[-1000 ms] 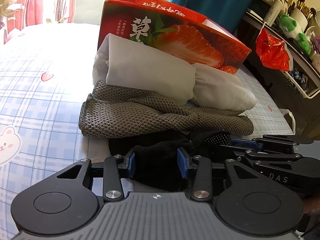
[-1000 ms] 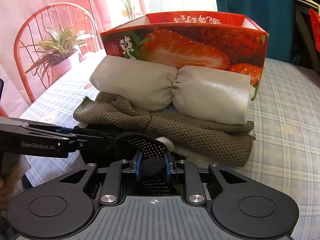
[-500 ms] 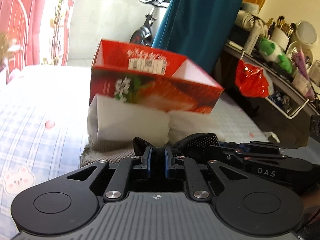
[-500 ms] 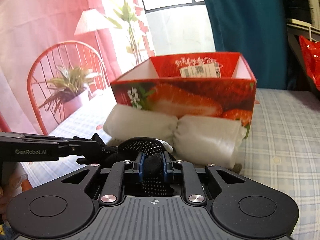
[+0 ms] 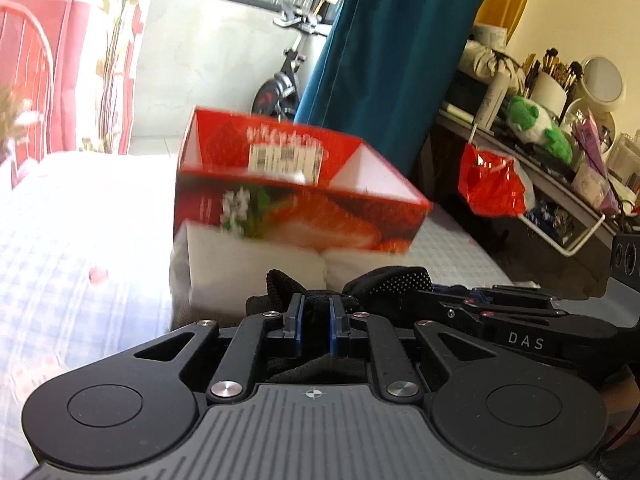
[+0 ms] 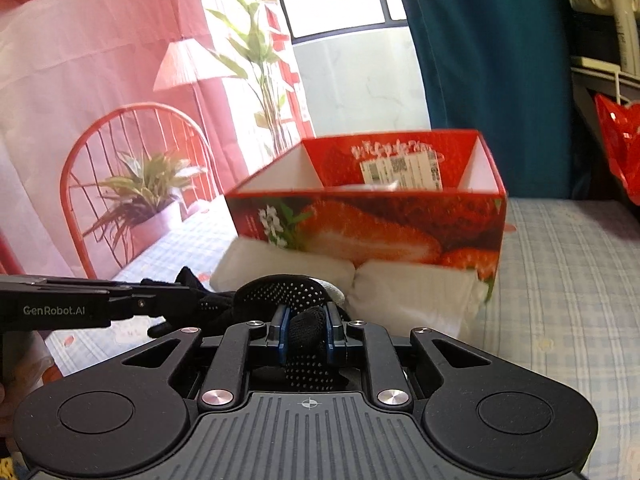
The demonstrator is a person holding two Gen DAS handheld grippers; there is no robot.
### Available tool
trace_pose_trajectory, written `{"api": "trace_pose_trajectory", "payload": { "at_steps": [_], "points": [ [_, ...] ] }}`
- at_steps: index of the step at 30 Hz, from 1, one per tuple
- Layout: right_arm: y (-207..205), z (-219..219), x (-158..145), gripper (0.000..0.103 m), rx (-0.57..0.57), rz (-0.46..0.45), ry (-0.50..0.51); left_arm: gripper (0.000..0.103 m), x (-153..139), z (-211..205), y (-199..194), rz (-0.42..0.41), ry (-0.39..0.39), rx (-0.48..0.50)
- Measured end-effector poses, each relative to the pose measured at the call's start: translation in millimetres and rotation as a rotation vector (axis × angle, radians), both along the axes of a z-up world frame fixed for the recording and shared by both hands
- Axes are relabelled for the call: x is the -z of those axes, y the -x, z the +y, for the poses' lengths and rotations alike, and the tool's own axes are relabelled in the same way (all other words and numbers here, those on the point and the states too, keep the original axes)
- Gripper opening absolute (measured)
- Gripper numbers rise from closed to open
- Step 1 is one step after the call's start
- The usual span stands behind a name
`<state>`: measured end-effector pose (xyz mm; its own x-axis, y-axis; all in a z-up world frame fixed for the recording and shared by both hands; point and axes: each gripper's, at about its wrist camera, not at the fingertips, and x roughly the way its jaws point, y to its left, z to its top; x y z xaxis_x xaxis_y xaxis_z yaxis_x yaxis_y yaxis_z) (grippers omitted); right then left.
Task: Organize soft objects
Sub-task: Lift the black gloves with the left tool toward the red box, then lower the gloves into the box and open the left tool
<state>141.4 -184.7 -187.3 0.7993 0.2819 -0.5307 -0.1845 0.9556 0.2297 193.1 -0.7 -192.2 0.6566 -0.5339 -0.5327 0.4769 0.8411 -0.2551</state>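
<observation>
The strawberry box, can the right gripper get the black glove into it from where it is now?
Probably yes: the strawberry box is open-topped straight ahead, beyond the white rolls, but the left gripper also grips the black glove.

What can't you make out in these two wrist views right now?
- Strawberry box floor: both views, hidden by its front wall.
- Label print: left wrist, motion blur.
- Black dotted fabric, what garment: both views, bunched between the tongs, its lower part behind the gripper bodies.
- Shelf clutter: left wrist, too small.

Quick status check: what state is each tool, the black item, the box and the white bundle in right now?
Left tool: shut on the black dotted fabric.
Right tool: shut on the same fabric.
Black dotted fabric: pinched by both tools.
Strawberry box: open-topped, upright.
White rolled bundle: lying against the box front.
</observation>
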Motion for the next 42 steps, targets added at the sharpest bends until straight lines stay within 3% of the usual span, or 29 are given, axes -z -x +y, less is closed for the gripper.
{"api": "trace_pose_trajectory", "payload": {
  "at_steps": [10,20,23,29,31,38,42],
  "points": [
    [-49,-6,-52,0.015,-0.020,-0.119,0.010,0.013,-56,-4,-41,-0.139,0.024,-0.034],
    [-139,-8,-68,0.015,-0.046,-0.096,0.098,0.013,-65,-16,-124,-0.116,0.041,-0.089],
    [-173,-7,-63,0.015,-0.057,-0.080,0.137,0.013,-59,-24,-158,-0.115,0.016,-0.109],
    [-248,-18,-42,0.014,-0.011,0.023,0.098,0.013,-45,-35,-220,-0.063,-0.021,-0.131],
    [-269,-20,-36,0.014,0.002,0.052,0.107,0.014,-40,-42,-236,-0.062,-0.068,-0.135],
    [-313,-23,-11,0.016,0.061,0.178,0.185,0.015,-29,-49,-249,-0.047,-0.120,-0.145],
    [-315,-24,-4,0.022,0.098,0.199,0.304,0.028,-26,-42,-239,-0.031,-0.115,-0.154]
  ]
}}
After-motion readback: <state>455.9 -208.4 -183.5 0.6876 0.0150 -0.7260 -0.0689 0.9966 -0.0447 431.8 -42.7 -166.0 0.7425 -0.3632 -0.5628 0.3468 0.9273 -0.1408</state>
